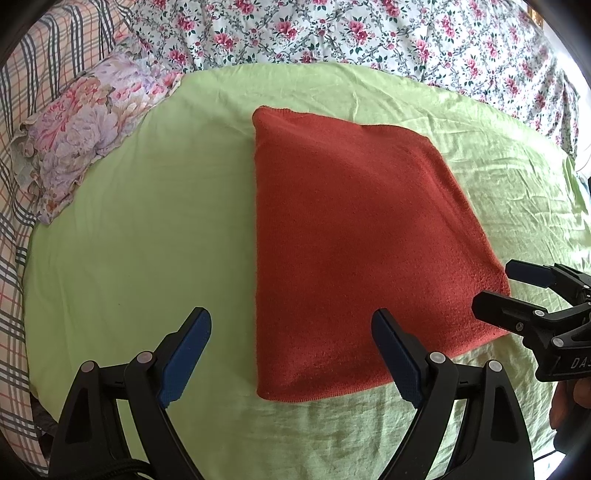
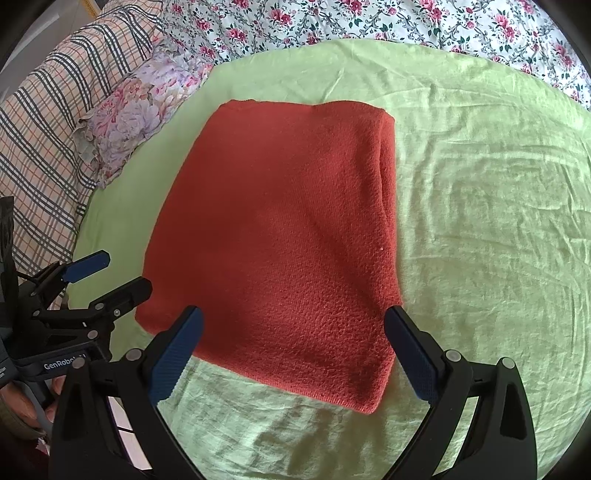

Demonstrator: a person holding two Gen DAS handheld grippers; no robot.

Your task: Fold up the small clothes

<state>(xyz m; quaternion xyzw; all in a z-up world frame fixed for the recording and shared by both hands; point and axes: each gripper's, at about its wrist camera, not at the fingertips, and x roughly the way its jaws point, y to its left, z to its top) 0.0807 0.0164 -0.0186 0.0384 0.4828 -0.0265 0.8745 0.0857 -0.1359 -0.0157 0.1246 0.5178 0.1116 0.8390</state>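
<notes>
Both my tongs, left gripper point(image 1: 291, 354) and right gripper point(image 2: 293, 352), hang spread wide and empty at six o'clock of the rust-red garment point(image 2: 280, 236), folded flat mid-sheet on the green sheet point(image 1: 147, 229), so I judge the fold nearly done, next needing one more halving or setting aside

This was a bedroom in a home. The scene lay on a bed point(image 1: 147, 221) covered by a wrinkled green sheet point(image 2: 480, 184). A small flowered pillow point(image 1: 85, 136) with a frilled edge rested at its left side, against a plaid quilt point(image 2: 40, 129). Beyond the sheet spread a white cover point(image 1: 369, 33) printed with pink roses. Soft bedding filled both views, lit by daylight.
</notes>
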